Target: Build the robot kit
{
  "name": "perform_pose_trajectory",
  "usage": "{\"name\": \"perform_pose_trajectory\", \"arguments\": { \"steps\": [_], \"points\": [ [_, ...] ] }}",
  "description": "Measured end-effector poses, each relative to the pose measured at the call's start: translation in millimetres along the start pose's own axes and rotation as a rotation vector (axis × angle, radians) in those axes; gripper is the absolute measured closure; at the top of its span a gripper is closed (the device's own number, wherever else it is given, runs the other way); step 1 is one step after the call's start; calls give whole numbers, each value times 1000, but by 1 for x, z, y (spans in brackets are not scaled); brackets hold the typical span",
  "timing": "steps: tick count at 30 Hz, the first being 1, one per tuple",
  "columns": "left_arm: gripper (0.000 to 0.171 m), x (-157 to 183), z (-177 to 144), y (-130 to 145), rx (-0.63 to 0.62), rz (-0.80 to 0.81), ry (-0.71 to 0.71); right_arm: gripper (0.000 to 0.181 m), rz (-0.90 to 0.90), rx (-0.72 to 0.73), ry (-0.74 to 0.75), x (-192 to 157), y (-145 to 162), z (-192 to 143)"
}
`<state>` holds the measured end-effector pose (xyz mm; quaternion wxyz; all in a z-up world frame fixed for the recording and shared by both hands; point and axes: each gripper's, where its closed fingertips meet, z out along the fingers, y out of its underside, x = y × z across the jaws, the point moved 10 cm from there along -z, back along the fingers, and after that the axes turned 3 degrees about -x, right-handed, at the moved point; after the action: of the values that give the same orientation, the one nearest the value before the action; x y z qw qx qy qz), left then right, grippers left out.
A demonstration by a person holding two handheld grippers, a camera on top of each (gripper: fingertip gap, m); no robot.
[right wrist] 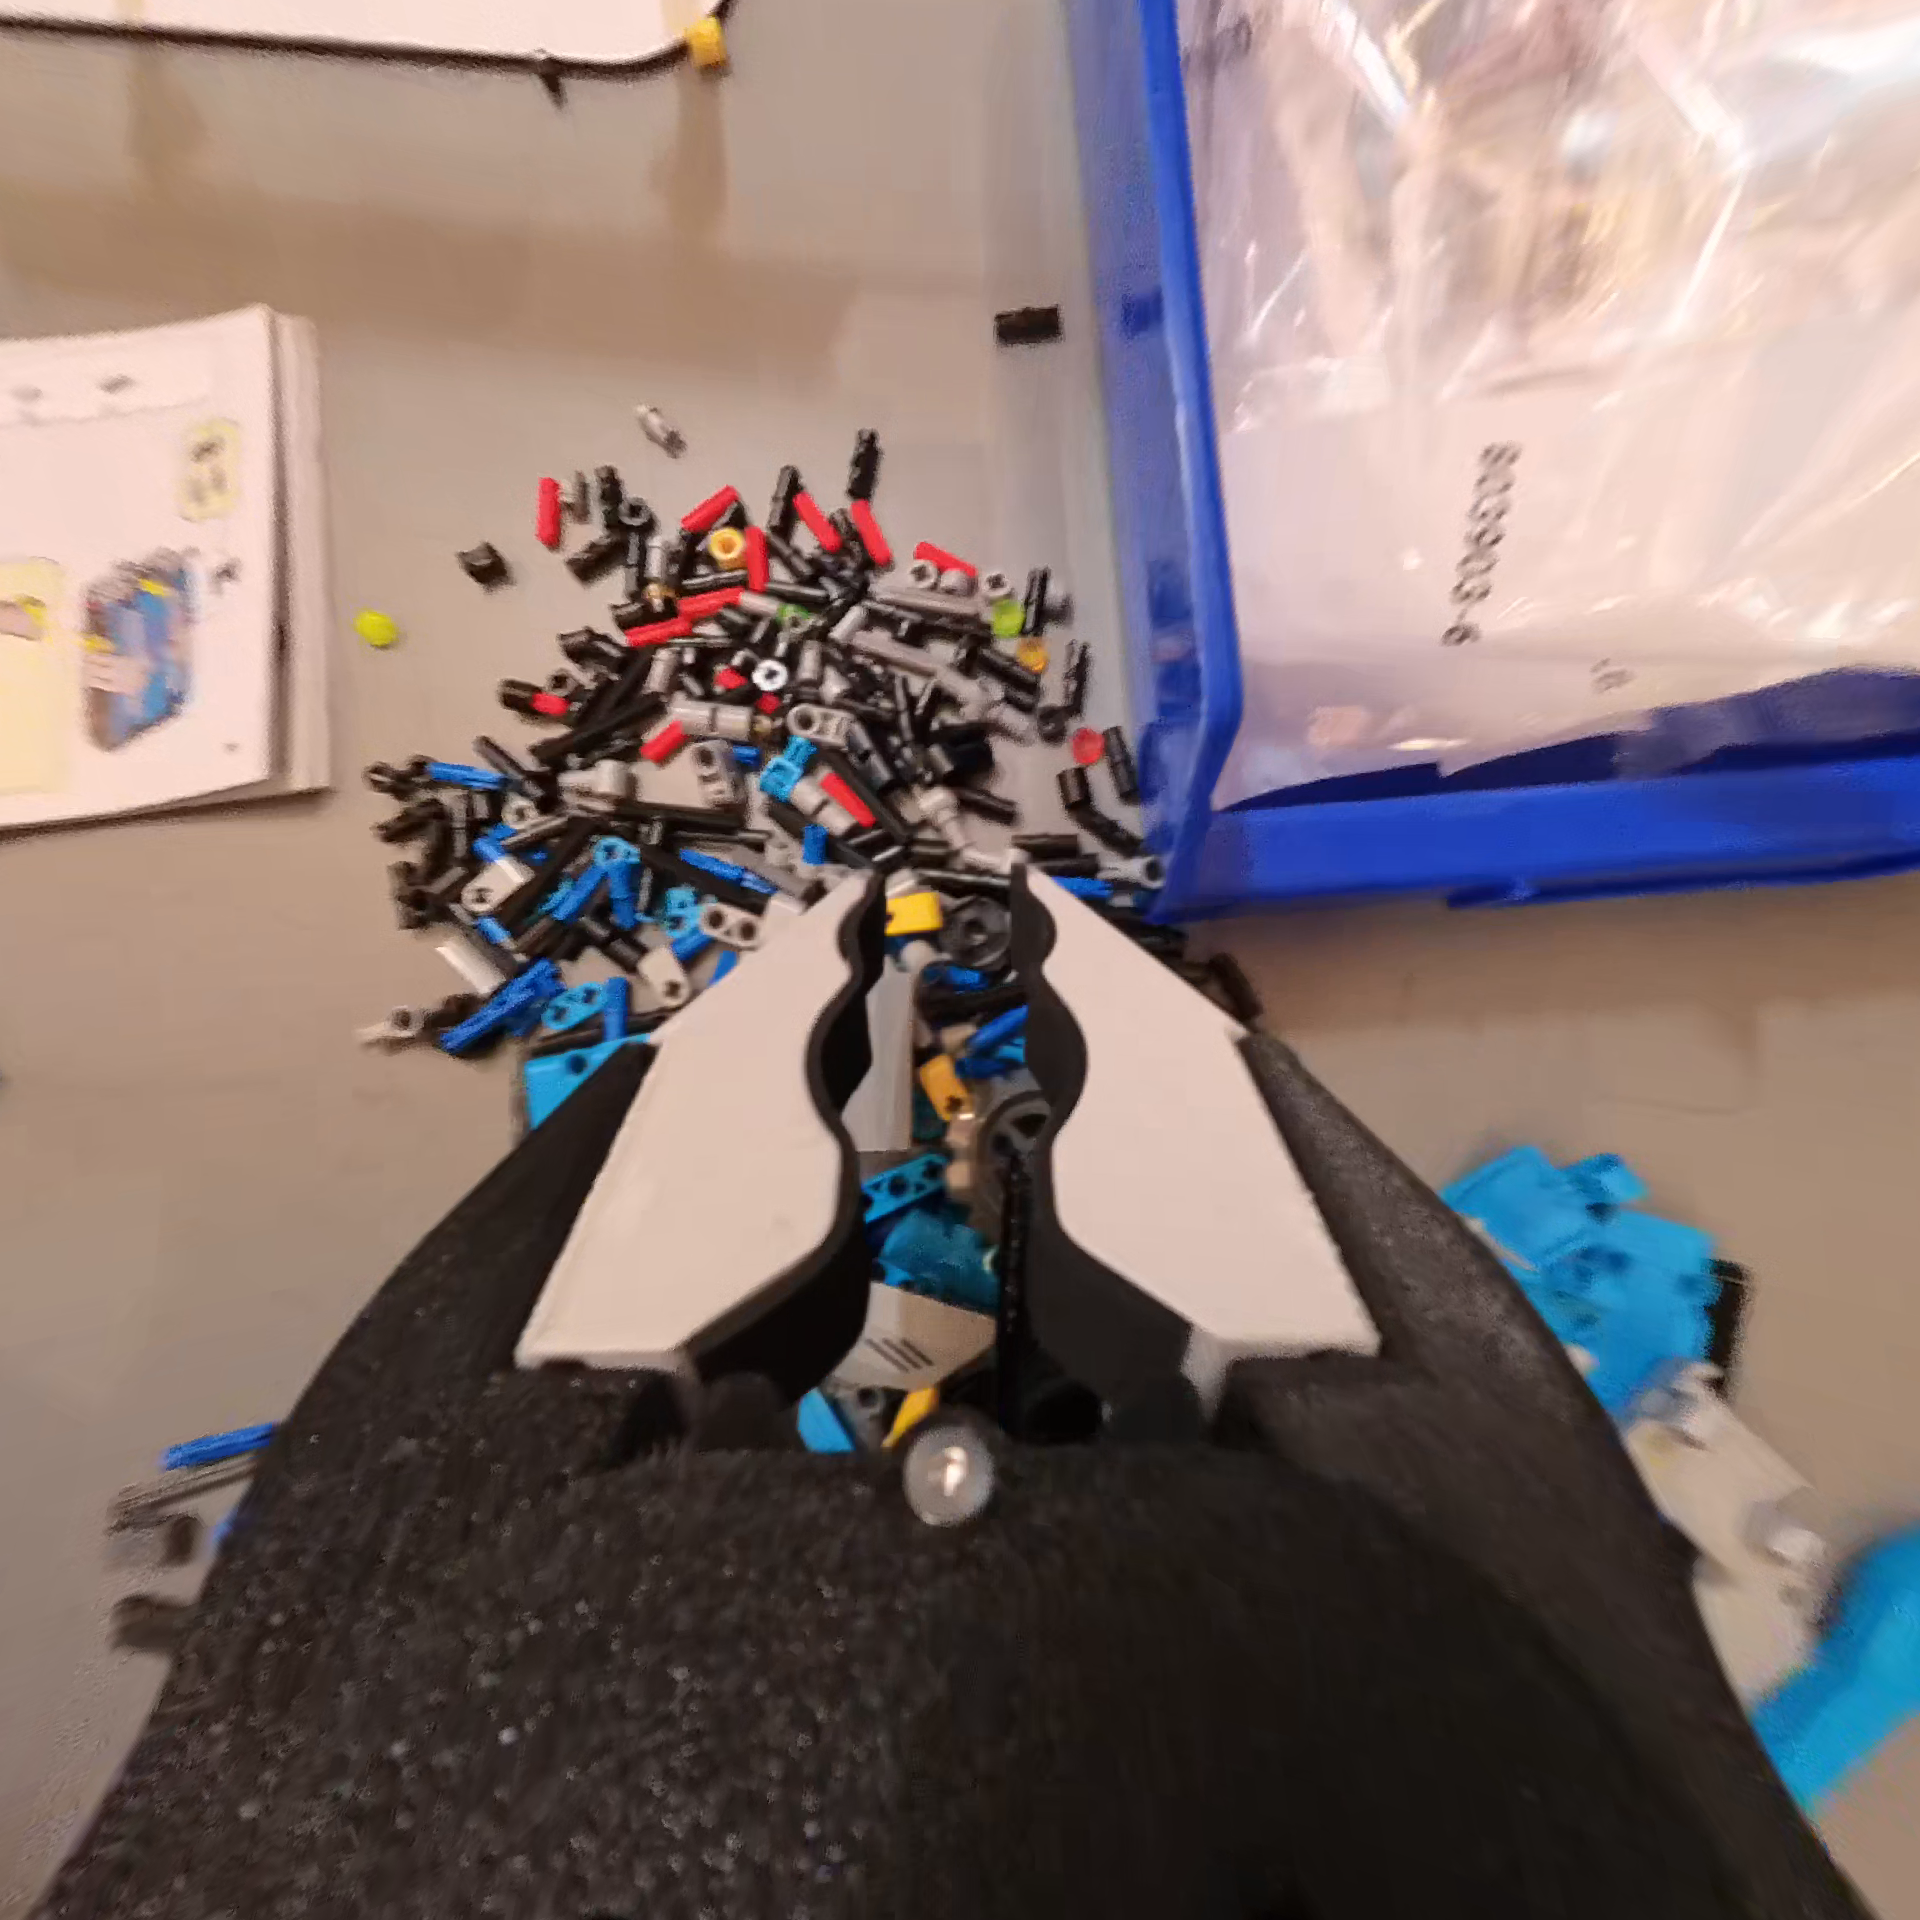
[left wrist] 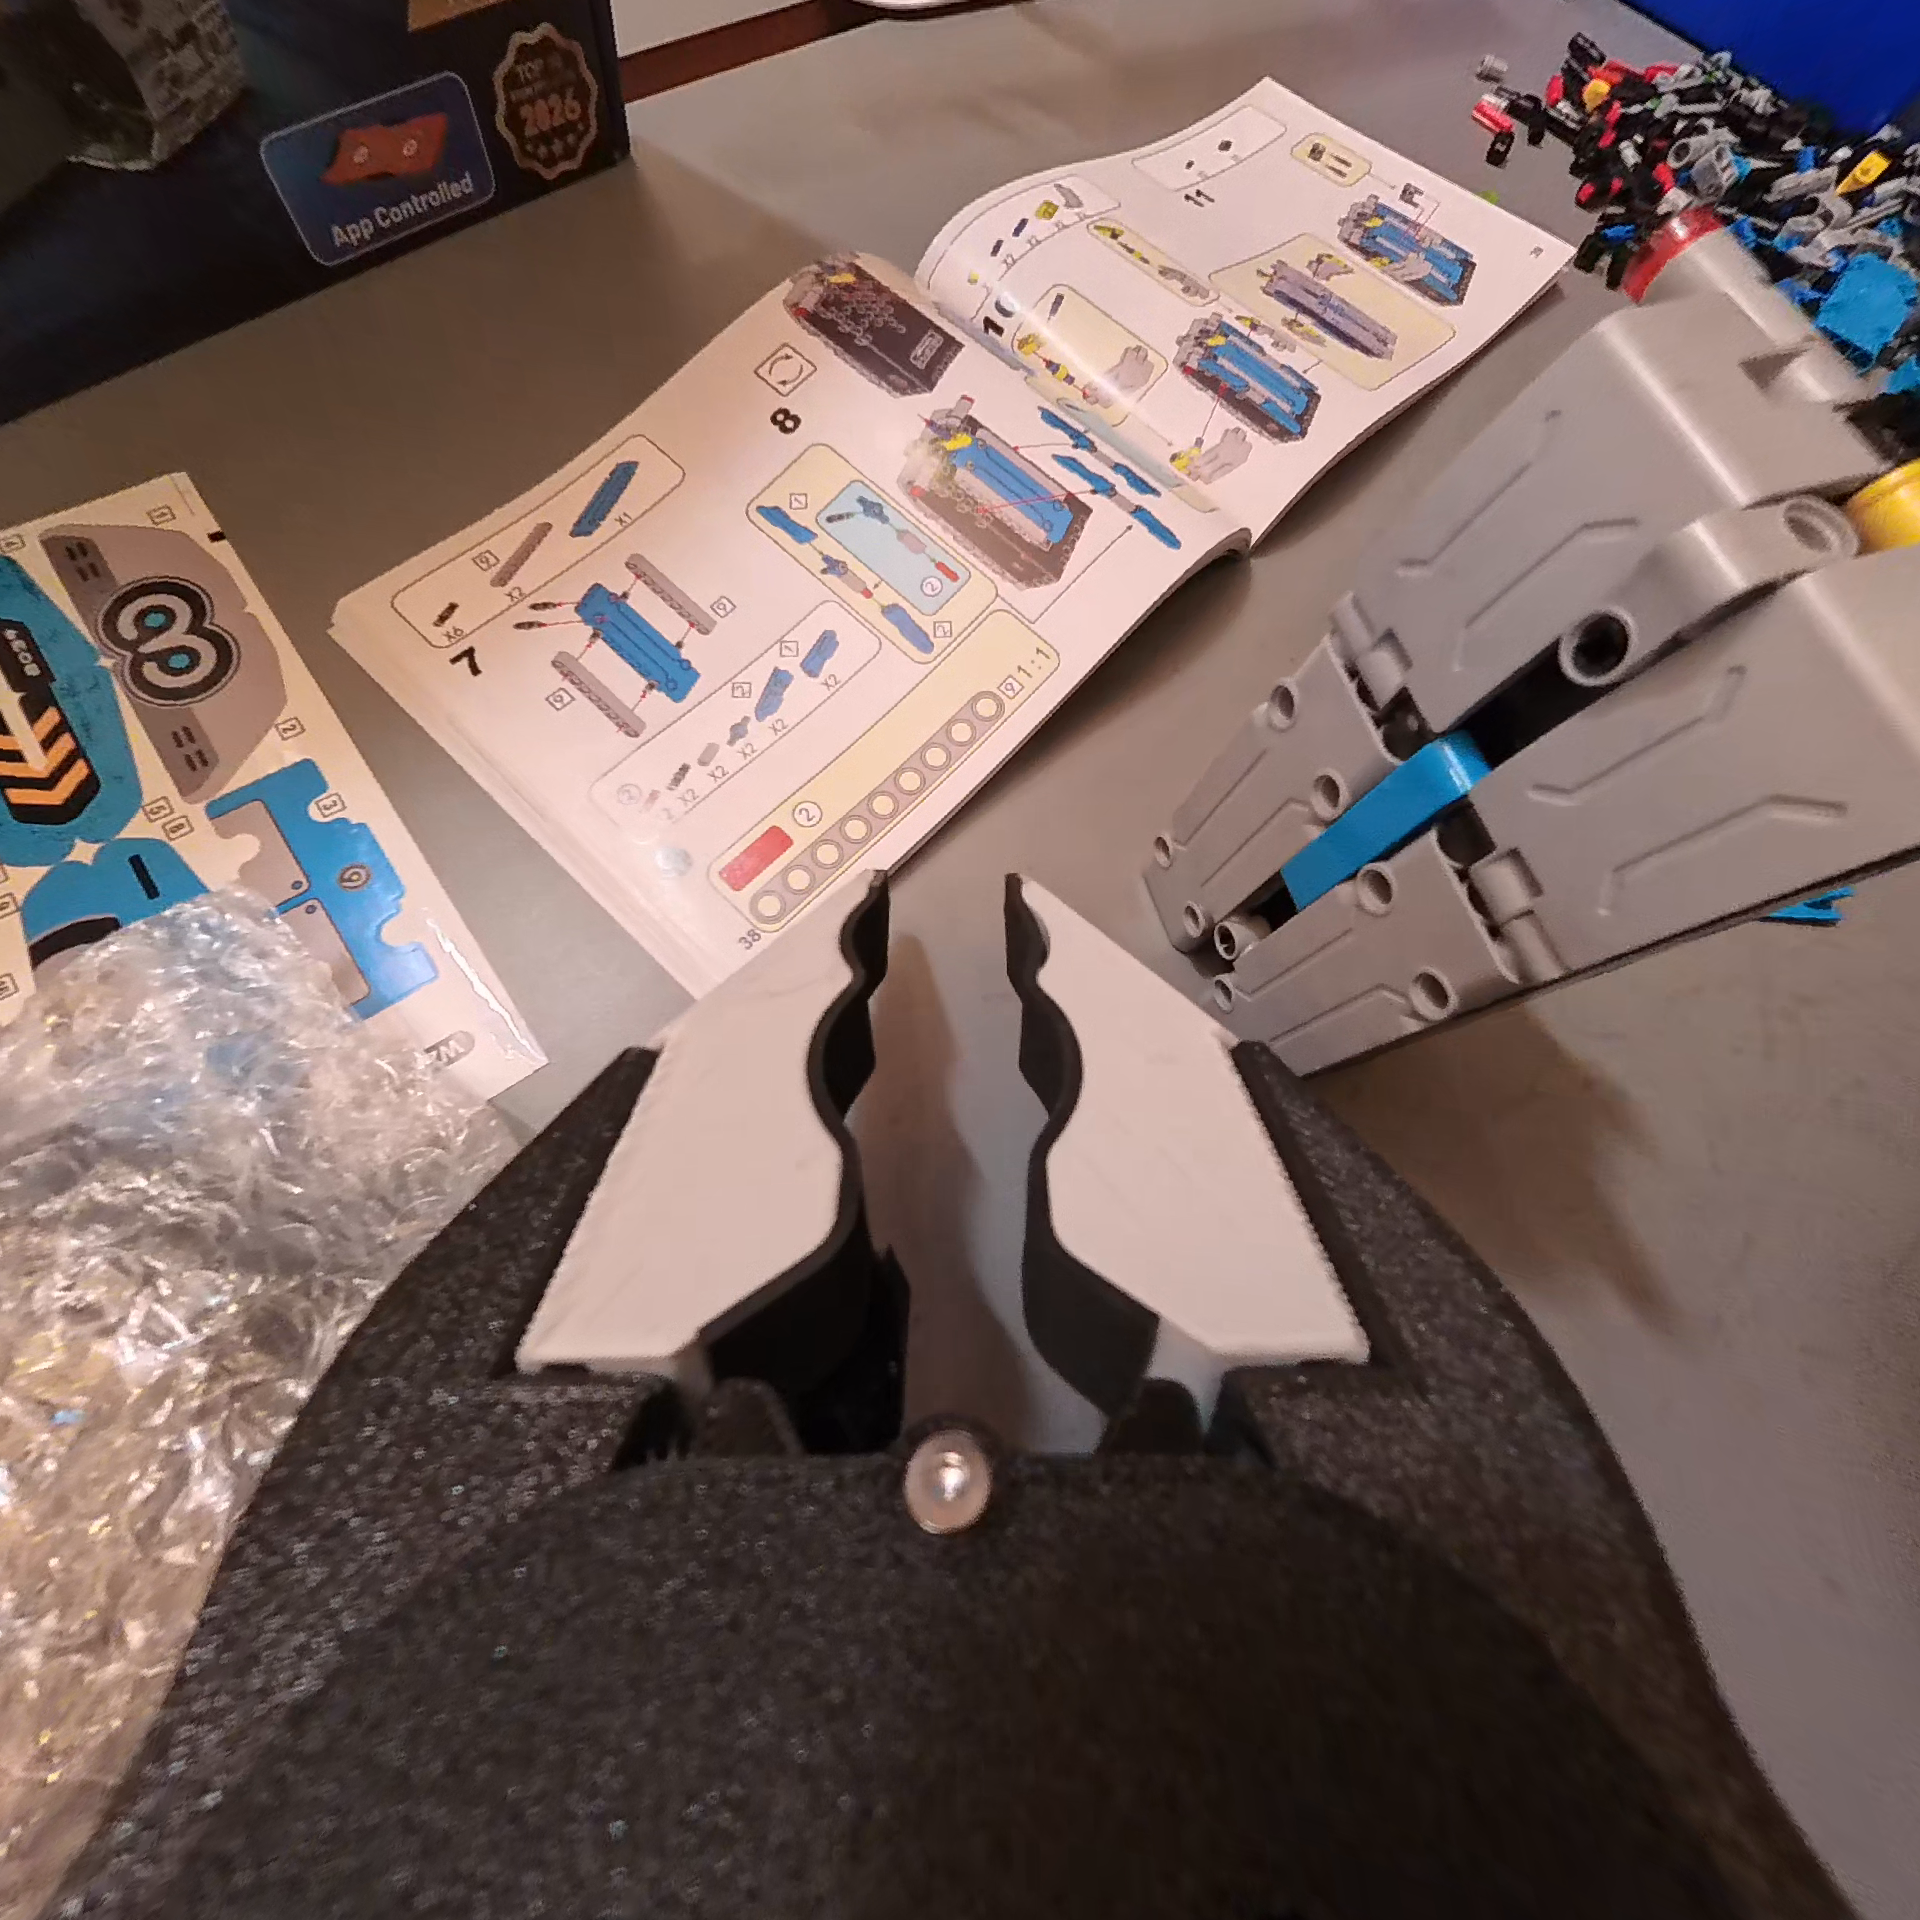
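Right now my left tool (left wrist: 945,894) hangs slightly open and empty over the counter (left wrist: 1455,1299), beside the booklet (left wrist: 831,582). My right tool (right wrist: 948,894), slightly open, empty, hovers over the brick pile (right wrist: 748,707) beside the blue bin (right wrist: 1174,623).

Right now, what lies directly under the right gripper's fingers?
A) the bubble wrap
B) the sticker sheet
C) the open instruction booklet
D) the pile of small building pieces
D: in the right wrist view the right gripper hangs open over the pile of small building pieces, beside the blue bin.
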<state>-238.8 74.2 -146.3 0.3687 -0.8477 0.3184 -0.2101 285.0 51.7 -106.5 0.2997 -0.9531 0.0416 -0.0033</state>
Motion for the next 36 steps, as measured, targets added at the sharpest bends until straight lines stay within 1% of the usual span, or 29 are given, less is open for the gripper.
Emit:
{"name": "perform_pose_trajectory", "arguments": {
  "steps": [2,3,4,7,10,11,14,15,19,21,23,26,28,33,36],
  "points": [
    [150,0,0,0,-1,-2,3,160,-85,24,109,-1,-5,-2],
    [150,0,0,0,0,-2,4,164,-108,21,159,0,-5,-2],
    [150,0,0,0,1,-2,4,166,-128,1,175,1,-6,-1],
    [150,0,0,0,1,-2,5,164,-123,-26,124,3,-4,2],
    [150,0,0,0,1,-4,7,155,-71,-33,79,4,-3,3],
    [150,0,0,0,-1,-3,7,155,-62,-35,56,4,-2,4],
    [150,0,0,0,-1,-2,8,151,-70,-48,57,4,-1,6],
    [150,0,0,0,-1,-2,8,153,-76,-46,70,5,-2,5],
    [150,0,0,0,-2,-5,10,153,-44,-22,26,8,-3,1],
    [150,-1,0,0,-3,-7,11,153,-50,-44,-37,2,-2,3],
    [150,-1,1,0,-5,-8,13,154,-91,-53,-84,-8,-2,9],
    [150,-1,0,0,0,-8,13,159,-166,-68,-45,-12,-1,16],
    [150,-1,0,0,-1,-10,15,159,-192,-84,-38,-12,0,19],
    [150,-2,0,0,1,-14,18,160,-214,-108,-31,-10,3,26],
    [150,-2,0,0,-1,-16,19,161,-217,-106,-55,-9,3,27]
  ]
}}
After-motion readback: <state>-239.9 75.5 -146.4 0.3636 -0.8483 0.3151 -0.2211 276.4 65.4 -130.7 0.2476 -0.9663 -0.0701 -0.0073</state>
